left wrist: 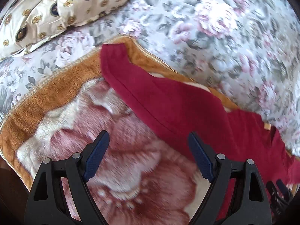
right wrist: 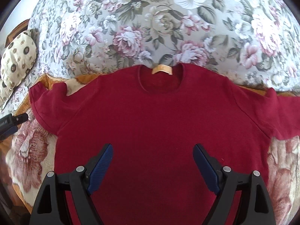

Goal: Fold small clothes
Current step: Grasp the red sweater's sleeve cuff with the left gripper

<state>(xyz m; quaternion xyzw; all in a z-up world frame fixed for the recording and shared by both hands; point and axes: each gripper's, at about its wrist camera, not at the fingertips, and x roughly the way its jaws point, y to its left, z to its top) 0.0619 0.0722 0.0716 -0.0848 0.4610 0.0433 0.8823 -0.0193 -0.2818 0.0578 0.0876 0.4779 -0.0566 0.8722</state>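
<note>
A dark red short-sleeved T-shirt (right wrist: 155,116) lies spread flat on a plush blanket, collar and tan neck label (right wrist: 162,69) away from me, both sleeves out to the sides. My right gripper (right wrist: 152,150) hovers open over the shirt's lower middle with nothing between its fingers. In the left wrist view the shirt's left sleeve (left wrist: 135,75) runs diagonally across the blanket. My left gripper (left wrist: 149,138) stands open just left of that sleeve, over the blanket; its right finger (left wrist: 198,153) overlaps the shirt's edge. The left gripper also shows at the left edge of the right wrist view (right wrist: 11,121).
The plush blanket (left wrist: 56,97), orange-bordered with a pink flower pattern, lies on a floral bedspread (right wrist: 131,28). A cream pillow with dark medallions (left wrist: 56,9) sits at the far left of the bed. Dark floor shows past the blanket's left edge.
</note>
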